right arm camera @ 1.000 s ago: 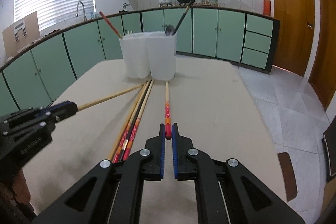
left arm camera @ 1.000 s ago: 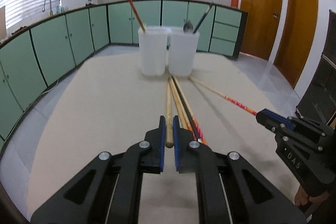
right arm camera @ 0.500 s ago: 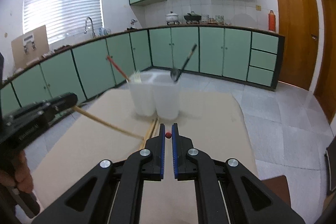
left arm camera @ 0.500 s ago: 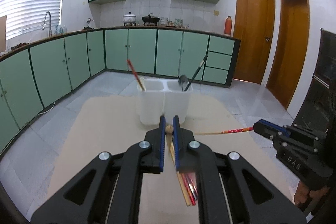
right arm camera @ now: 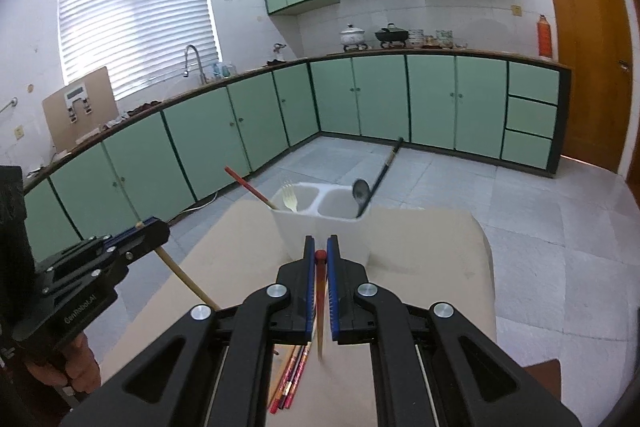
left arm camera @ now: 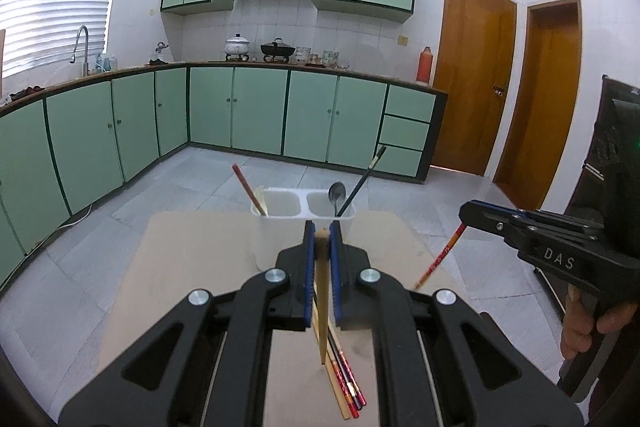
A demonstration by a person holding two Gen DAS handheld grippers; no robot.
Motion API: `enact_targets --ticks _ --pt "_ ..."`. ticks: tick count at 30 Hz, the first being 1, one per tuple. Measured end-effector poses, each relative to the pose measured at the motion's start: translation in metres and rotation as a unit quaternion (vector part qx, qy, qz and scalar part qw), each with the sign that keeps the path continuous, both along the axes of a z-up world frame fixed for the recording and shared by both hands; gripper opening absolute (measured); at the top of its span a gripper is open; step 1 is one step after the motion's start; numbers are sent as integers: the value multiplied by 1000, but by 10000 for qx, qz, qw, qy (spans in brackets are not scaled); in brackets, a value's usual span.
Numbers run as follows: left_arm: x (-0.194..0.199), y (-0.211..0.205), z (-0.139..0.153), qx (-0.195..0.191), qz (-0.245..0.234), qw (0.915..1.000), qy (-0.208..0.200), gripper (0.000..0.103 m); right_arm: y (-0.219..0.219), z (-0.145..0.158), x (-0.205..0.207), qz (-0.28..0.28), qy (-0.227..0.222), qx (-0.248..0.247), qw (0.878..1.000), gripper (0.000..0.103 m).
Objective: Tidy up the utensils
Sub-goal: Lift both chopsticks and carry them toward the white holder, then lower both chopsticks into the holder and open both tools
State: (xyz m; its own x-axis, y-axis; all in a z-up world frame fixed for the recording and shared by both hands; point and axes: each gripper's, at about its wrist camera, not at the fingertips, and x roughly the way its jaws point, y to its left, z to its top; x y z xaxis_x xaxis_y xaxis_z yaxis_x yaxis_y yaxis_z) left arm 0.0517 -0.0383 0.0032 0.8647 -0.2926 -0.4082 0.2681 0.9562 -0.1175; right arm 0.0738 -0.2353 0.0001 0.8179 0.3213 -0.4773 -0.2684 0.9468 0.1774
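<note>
- My left tool (left arm camera: 321,231) is clamped tight on a plain wooden chopstick (left arm camera: 321,291); the blunt end pokes up between the blue pads and the shaft hangs down toward the worktop (left arm camera: 192,267), its tip off the surface
- My right tool (right arm camera: 320,255) is pinched shut on a red-ended chopstick (right arm camera: 320,291); the red knob sits level with the pad tops and the rest drops down below, blurred at the lower end
- From the left wrist camera, the right tool (left arm camera: 466,213) sits at 3 o'clock, with its patterned red chopstick (left arm camera: 440,255) slanting down toward the worktop edge, and a hand (left arm camera: 588,331) on the grip at 4 o'clock
- From the right wrist camera, the left tool (right arm camera: 154,227) is at 9 o'clock, its wooden chopstick (right arm camera: 182,275) slanting down to the right
- The white two-compartment holder (right arm camera: 320,215) stands at 12 o'clock just past both sets of pads, at the far side of the worktop
- Its left compartment holds a red-topped chopstick (right arm camera: 248,189) leaning to 10 o'clock and a pale fork (right arm camera: 289,197); its right compartment holds a spoon (right arm camera: 361,191) and a black stick (right arm camera: 382,175) leaning to 1 o'clock
- A bundle of loose chopsticks (left arm camera: 346,379) lies flat on the worktop at 6 o'clock beneath the left tool, red and dark ones beside a pale one
</note>
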Motion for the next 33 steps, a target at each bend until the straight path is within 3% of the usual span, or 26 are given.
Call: enact_targets --ticks 7,14,24,29,33 --pt "7 2 19 -134 -74 9998 -161 6 5 22 10 246 -203 -64 9995 6" --pt "23 -3 55 -143 -64 9980 -606 6 8 56 33 293 -566 -36 9980 6" --pt "79 -23 101 12 74 9926 -1213 6 7 112 95 23 -1254 -26 9921 6" --pt "113 -30 99 174 178 9917 -1258 6 9 110 131 -122 -1347 52 9908 6" --pt "141 -33 82 291 225 9935 -1074 6 14 90 158 -221 -1359 -85 9904 6"
